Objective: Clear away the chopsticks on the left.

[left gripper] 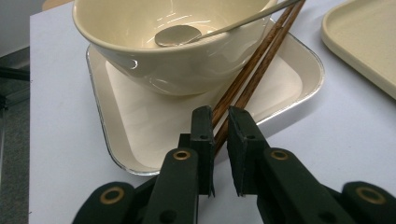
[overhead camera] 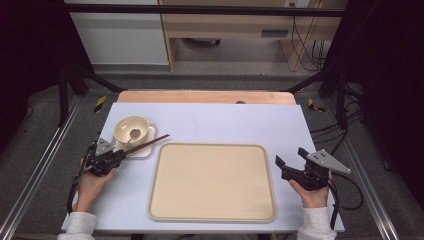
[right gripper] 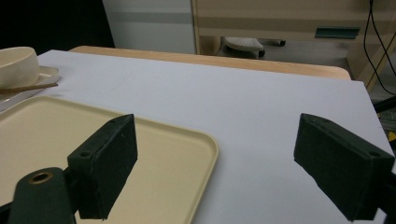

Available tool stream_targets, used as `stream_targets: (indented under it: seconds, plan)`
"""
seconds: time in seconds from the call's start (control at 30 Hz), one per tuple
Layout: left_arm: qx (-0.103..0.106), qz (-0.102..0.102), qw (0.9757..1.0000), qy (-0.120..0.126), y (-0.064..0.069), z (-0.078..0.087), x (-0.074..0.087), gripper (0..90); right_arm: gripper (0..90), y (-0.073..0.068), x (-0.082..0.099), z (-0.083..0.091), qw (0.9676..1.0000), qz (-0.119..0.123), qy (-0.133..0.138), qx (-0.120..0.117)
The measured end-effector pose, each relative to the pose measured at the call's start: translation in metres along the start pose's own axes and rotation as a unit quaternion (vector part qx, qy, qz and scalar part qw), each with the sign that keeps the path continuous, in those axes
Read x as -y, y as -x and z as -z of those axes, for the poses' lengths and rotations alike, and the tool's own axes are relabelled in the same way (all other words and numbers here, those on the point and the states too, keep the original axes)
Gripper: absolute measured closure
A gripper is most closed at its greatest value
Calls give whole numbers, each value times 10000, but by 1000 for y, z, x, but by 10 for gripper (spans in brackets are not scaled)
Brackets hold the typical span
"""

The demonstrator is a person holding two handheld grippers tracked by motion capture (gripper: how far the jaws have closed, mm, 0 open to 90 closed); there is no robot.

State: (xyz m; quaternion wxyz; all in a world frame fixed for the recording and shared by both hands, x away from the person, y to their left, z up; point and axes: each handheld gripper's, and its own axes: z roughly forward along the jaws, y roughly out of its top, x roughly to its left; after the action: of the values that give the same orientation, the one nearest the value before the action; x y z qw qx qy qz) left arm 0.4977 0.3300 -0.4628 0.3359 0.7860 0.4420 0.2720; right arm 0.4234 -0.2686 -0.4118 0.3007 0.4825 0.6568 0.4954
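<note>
Chopsticks [left gripper: 254, 74] pinched by left tool [left gripper: 220, 135], spoon [left gripper: 180, 35] visible.

You have dark brown wood-grained chopsticks [left gripper: 252, 74], a cream bowl [left gripper: 154, 42] (glossy), a white plate [left gripper: 289, 79] apparently silver-edged, a beige tray [overhead camera: 212, 182].

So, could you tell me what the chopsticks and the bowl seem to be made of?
Chopsticks: apparently wood, dark brown, with visible streaky grain.
Bowl: glossy cream, probably glazed ceramic or melamine; bright reflections show on its smooth wall.
</note>
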Motion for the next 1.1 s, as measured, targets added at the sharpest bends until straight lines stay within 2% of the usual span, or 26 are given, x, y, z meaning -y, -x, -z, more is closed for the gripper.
stream_targets:
  seconds: [0.2,0.27,0.4,0.8,1.1]
  plan:
    - [45,-29,10000,-34,3,0,-1,814,137,1,0,1,10000,-5,18,17]
    - [119,-16,9999,-56,3,-2,-1,764,137,1,0,1,10000,-10,24,19]
    - [178,6,9998,-19,3,-4,-1,739,138,1,0,0,10000,-8,16,13]
    - [208,53,9997,-88,4,-2,-1,818,139,1,0,1,10000,-36,13,5]
    - [356,-81,9993,-115,6,-1,-2,838,139,2,0,0,10000,-30,16,-2]
